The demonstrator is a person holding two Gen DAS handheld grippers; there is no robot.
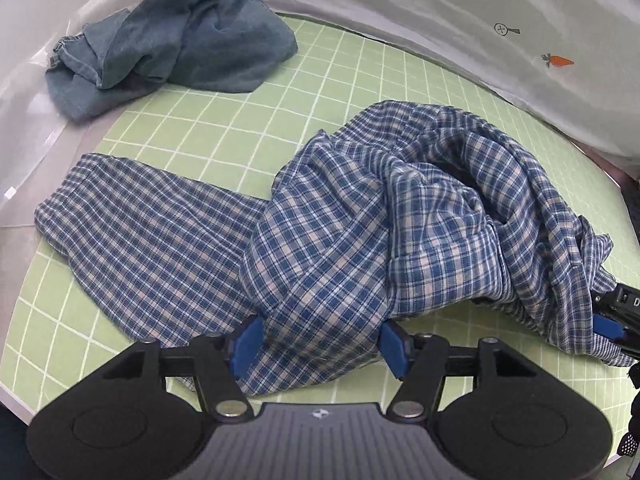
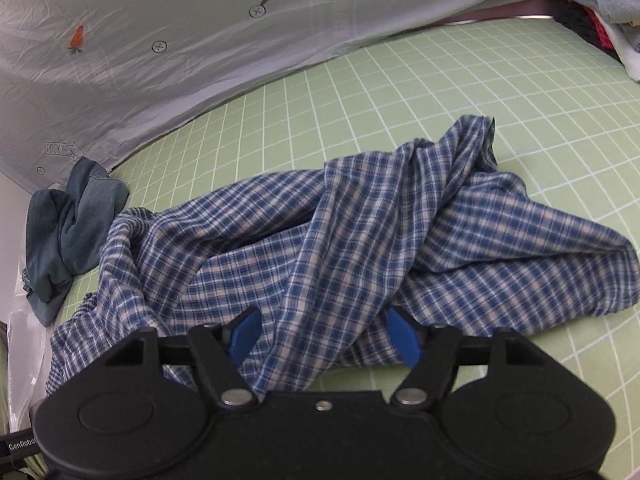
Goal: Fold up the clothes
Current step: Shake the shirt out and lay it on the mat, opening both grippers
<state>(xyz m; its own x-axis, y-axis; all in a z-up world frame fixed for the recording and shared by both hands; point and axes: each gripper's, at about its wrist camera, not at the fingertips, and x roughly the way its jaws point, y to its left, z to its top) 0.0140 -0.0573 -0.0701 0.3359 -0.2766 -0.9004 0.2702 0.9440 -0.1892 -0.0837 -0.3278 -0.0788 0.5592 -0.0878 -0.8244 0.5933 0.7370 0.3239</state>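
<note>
Where the left wrist view looks down its fingers, the left gripper [image 1: 320, 344] stands about half open, its blue pads [image 1: 248, 346] set either side of a fold of the blue plaid garment [image 1: 340, 216]; cloth fills the gap, but whether the pads press on it cannot be told. The garment lies bunched directly ahead, one flatter leg reaching ahead-left, the heaped bulk ahead-right. Far ahead-left sits a crumpled denim piece [image 1: 180, 40], well apart from the plaid. Bare green grid mat [image 1: 360, 64] lies between the two and along the near left edge; a grey printed sheet [image 1: 520, 20] bounds the mat's far side. At the right edge the right gripper [image 1: 616, 320] pokes from under the plaid hem. In the right wrist view, the right gripper [image 2: 322, 336] also stands about half open, plaid garment [image 2: 320, 232] running between its pads [image 2: 402, 336]; contact cannot be told. The denim piece [image 2: 68, 232] is far left, just beside the plaid. Open mat [image 2: 480, 80] spreads ahead and right. The printed sheet [image 2: 160, 40] rims the far left; a stack of clothes [image 2: 600, 8] occupies the far right corner.
</note>
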